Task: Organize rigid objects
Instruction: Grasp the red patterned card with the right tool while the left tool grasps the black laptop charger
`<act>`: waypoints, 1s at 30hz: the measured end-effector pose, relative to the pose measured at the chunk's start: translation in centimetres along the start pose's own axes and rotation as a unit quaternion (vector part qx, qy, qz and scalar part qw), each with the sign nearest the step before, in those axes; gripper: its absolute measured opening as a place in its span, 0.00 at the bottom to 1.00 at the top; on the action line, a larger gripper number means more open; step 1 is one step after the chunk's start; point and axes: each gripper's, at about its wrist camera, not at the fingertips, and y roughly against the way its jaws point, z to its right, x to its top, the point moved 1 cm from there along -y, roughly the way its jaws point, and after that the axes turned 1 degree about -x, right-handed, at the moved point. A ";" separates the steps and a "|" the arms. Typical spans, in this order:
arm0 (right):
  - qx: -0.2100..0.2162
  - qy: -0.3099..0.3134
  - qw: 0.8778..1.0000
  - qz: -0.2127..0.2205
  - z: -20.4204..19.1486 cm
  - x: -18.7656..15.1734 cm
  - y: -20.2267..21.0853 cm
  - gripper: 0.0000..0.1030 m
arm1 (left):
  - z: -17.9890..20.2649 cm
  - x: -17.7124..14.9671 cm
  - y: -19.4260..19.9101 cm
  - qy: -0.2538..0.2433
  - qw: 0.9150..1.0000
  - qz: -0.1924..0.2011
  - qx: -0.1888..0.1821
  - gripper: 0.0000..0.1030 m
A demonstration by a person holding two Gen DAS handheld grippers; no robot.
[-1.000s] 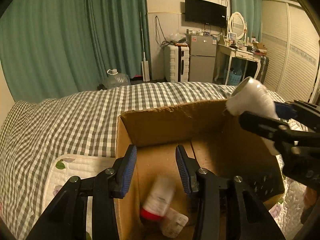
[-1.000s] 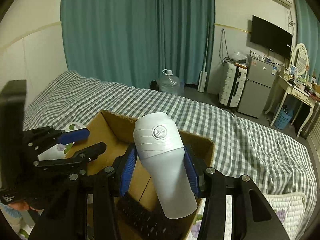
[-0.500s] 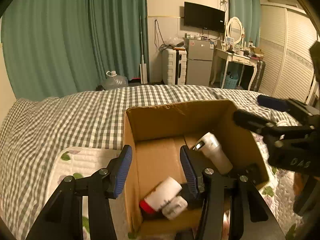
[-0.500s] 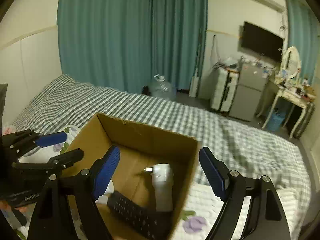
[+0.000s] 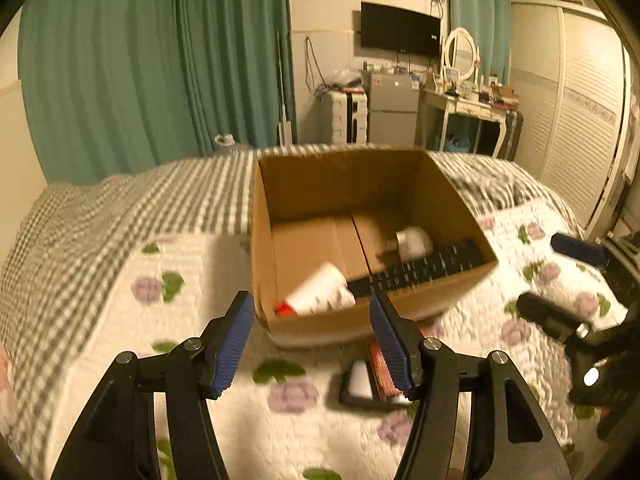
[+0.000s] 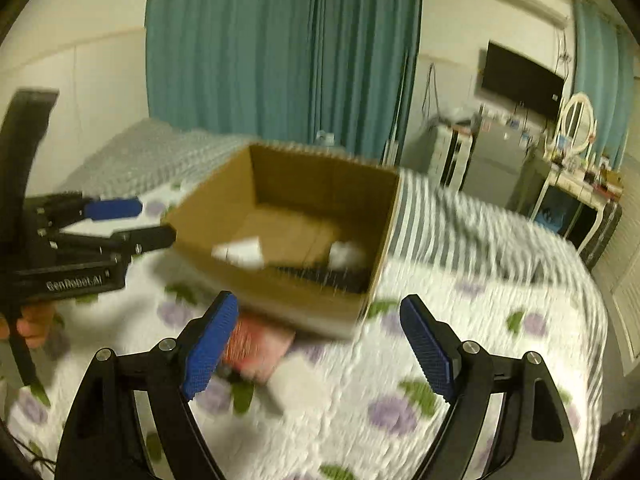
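Observation:
A brown cardboard box (image 5: 328, 184) (image 6: 316, 176) stands open on the bed. Inside lie a white bottle with a red cap (image 5: 316, 292), a white flask (image 5: 414, 240) (image 6: 346, 254) and a black remote (image 5: 420, 270). My left gripper (image 5: 312, 340) is open and empty, just in front of the box. My right gripper (image 6: 316, 346) is open and empty, also short of the box; it shows at the right of the left wrist view (image 5: 560, 280). A red packet (image 6: 256, 346) (image 5: 380, 368) and a small black-and-white object (image 5: 358, 384) lie on the quilt in front of the box.
The bed has a white floral quilt (image 5: 120, 320) over a grey checked sheet (image 5: 140, 200). Teal curtains (image 5: 160, 60), a small fridge (image 5: 390, 108), a dressing table (image 5: 468, 116) and a wardrobe (image 5: 580, 100) stand beyond the bed.
My right gripper opened and dropped the white flask into the box. Both grippers have pulled back from the box, and my left gripper has opened wider.

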 end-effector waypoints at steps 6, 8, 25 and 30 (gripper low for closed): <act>0.000 0.008 0.999 -0.053 -0.8 -3.2 -1.9 0.81 | 0.7 -4.0 -1.6 -0.010 0.999 -0.044 0.003 0.61; -0.011 0.028 0.998 -0.062 -1.7 -3.7 -2.8 0.81 | 0.3 -5.2 -2.5 -0.010 0.998 -0.062 0.015 0.61; -0.058 0.186 0.976 -0.101 -7.5 -5.9 -8.9 0.46 | -2.3 -6.4 -4.1 0.030 0.994 -0.098 0.038 0.61; -0.058 0.190 0.977 -0.075 -7.5 -5.3 -8.6 0.39 | -3.2 -6.3 -4.1 0.048 0.993 -0.098 0.042 0.61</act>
